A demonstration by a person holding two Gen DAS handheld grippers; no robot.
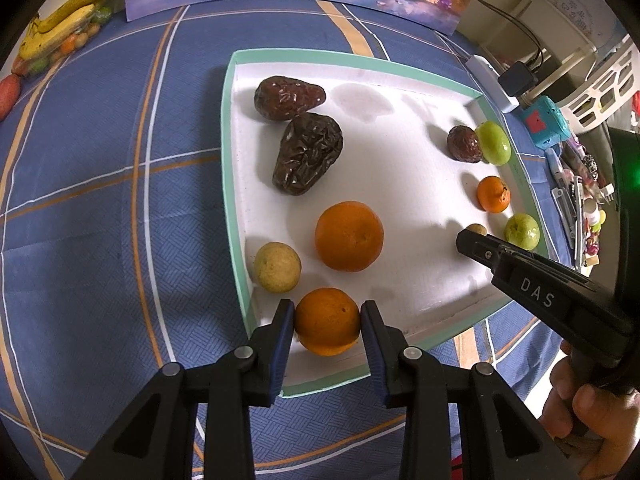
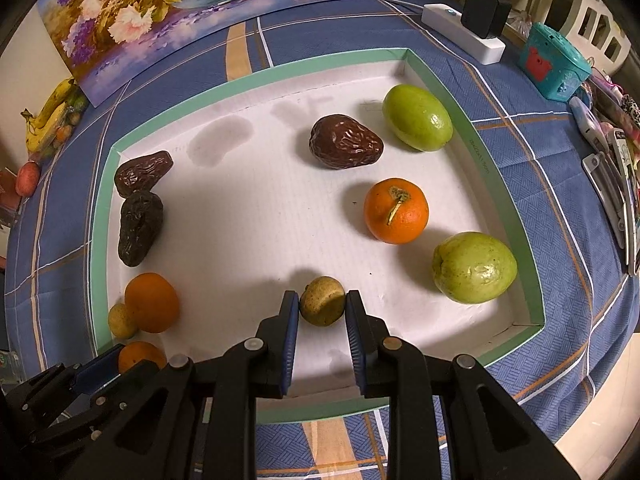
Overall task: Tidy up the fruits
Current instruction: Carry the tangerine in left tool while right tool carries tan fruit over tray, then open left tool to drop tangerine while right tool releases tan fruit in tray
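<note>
A white tray with a green rim point(image 1: 230, 152) point(image 2: 100, 216) holds the fruit. My left gripper point(image 1: 328, 320) is shut on an orange point(image 1: 327, 321) near the tray's near left corner; this orange also shows in the right wrist view point(image 2: 141, 356). My right gripper point(image 2: 322, 304) is shut on a small tan fruit point(image 2: 322, 301), seen partly in the left wrist view point(image 1: 476, 229). Another orange point(image 1: 349, 236) and a tan fruit point(image 1: 277, 267) lie beside the left gripper. Two dark dates point(image 1: 308, 154) point(image 1: 289, 98) lie at the far left. A third date point(image 2: 345, 142), a stemmed orange point(image 2: 396, 211) and two green fruits point(image 2: 417, 117) point(image 2: 474, 267) lie on the right.
A flower painting point(image 2: 168, 12) stands behind the tray. Bananas point(image 1: 60, 20) and other fruit lie at the far left of the blue checked cloth. A power strip with adapter point(image 2: 476, 24), a teal toy point(image 2: 554, 62) and small clutter point(image 2: 616, 184) lie to the right.
</note>
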